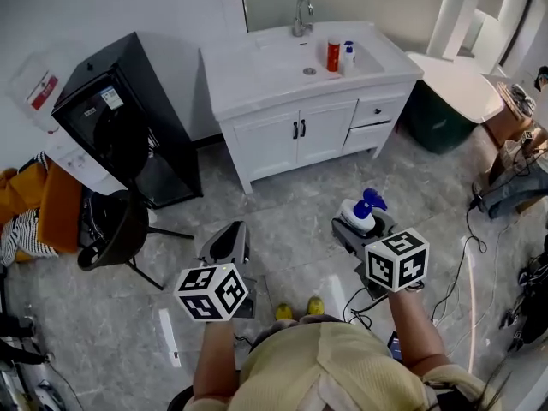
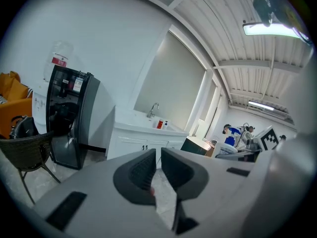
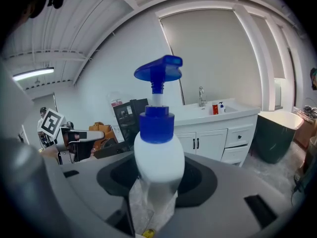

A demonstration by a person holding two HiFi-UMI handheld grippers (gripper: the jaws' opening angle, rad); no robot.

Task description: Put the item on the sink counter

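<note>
The grey tiled floor lies open between the person and the white desk with the sink, which stands against the far wall with its front edge and cabinet doors facing this way. On the left, a black cabinet and a dark chair crowd that side. To the right of the desk sits a dark green bin, and loose cables trail over the floor further right. On the desk top a red bottle and a small white bottle stand just beside the basin, near the faucet; the left part of the top is bare. The right gripper is clamped on the white pump bottle, which stands upright between its jaws with its blue pump head up, well apart from the desk. The left gripper holds nothing, its jaws drawn almost together.
</note>
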